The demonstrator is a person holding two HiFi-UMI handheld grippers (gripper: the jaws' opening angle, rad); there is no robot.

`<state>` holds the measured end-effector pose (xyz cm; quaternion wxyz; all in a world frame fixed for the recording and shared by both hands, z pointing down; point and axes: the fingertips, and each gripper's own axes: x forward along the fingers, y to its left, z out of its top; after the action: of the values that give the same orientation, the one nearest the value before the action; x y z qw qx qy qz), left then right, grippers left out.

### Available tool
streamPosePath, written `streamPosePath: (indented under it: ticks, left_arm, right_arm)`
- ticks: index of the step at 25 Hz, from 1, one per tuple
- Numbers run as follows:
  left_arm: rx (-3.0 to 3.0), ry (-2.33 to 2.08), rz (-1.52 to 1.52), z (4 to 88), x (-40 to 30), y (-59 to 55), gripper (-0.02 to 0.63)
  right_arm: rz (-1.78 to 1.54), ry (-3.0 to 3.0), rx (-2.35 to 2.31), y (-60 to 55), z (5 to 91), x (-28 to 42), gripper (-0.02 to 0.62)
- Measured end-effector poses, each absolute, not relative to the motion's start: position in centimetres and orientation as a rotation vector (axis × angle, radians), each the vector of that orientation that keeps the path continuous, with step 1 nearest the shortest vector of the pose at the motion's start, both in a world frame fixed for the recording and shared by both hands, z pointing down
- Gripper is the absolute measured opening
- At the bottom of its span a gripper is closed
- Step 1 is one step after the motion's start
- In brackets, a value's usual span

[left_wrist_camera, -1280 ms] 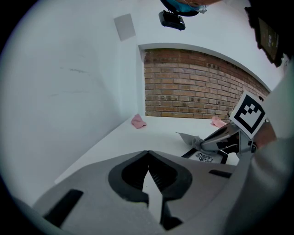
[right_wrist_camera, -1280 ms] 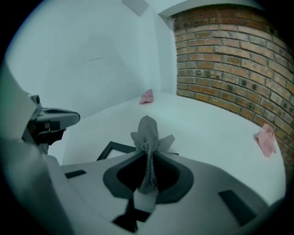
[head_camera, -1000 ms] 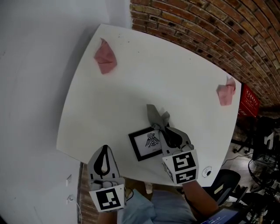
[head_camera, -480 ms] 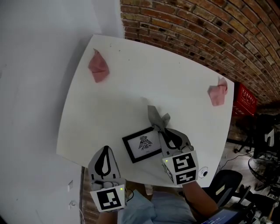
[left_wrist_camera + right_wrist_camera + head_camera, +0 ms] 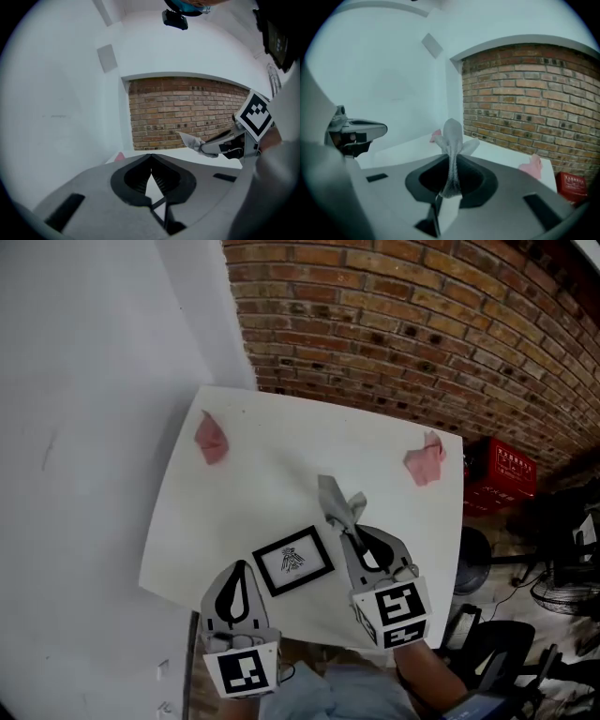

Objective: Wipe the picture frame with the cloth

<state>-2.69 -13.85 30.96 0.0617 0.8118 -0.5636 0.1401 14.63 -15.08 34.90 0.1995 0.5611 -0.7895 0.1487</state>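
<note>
Above the near edge of the white bench (image 5: 281, 451), the right hand-held gripper (image 5: 348, 529) is clamped tight on a grey cloth (image 5: 336, 499), whose loose end sticks out past the jaw tips, just beyond the far right corner of the picture frame (image 5: 292, 561). Beside it, the left hand-held gripper (image 5: 241, 568) has its jaws closed together with nothing between them, by the frame's near left corner. Both point forward and slightly down, raised off the bench, with the black-edged frame lying flat between them.
</note>
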Motion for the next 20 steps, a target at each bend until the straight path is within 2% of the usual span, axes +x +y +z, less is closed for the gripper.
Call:
streamPosePath:
  ticks: [10,20]
  left_arm:
    - [2.653,-1.826,0.233,20.1,1.3,-10.1,0.009]
    - [2.694,-1.841,0.175,16.8,3.8,-7.0,0.009]
  right_arm:
    - [0.169,-2.362,1.691,-9.5,24.8,16.4,0.054]
    - [0.038,-2.375,1.771,-6.2,20.9,18.7,0.049]
